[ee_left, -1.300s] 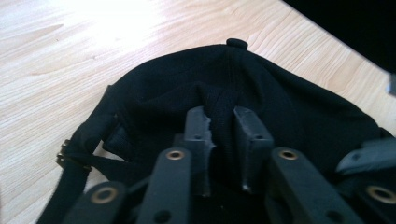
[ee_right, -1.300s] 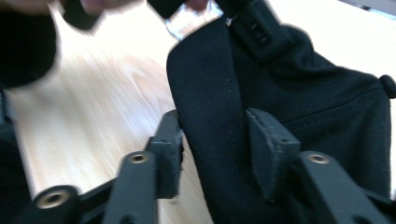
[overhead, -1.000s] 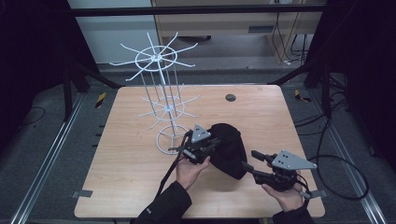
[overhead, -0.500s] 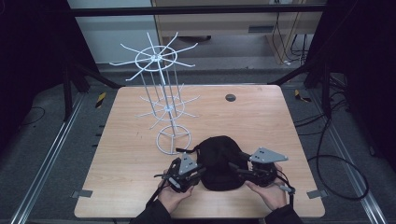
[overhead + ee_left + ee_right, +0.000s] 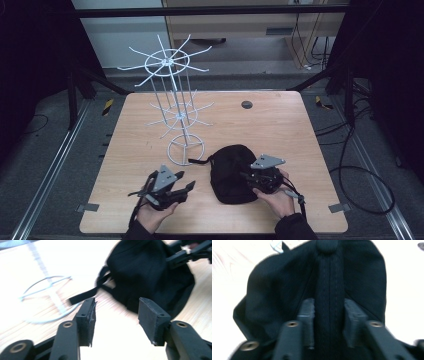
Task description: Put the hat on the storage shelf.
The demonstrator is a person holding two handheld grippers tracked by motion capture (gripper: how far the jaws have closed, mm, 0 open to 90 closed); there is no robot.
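So your right gripper [image 5: 248, 177] is pinched tight on a fold of the black cap [image 5: 231, 172], which lies on the table [image 5: 280, 125] near the wire rack [image 5: 172, 107]. Your left gripper [image 5: 189, 186] sits spread wide, empty, just left of it.

Black cap [image 5: 231, 172], plain fabric with stitched seams; white wire rack [image 5: 172, 107]; light wood-grain bench [image 5: 280, 125] carrying a small dark disc [image 5: 246, 104]; black left gripper [image 5: 182, 192] and right gripper [image 5: 248, 176], each topped grey
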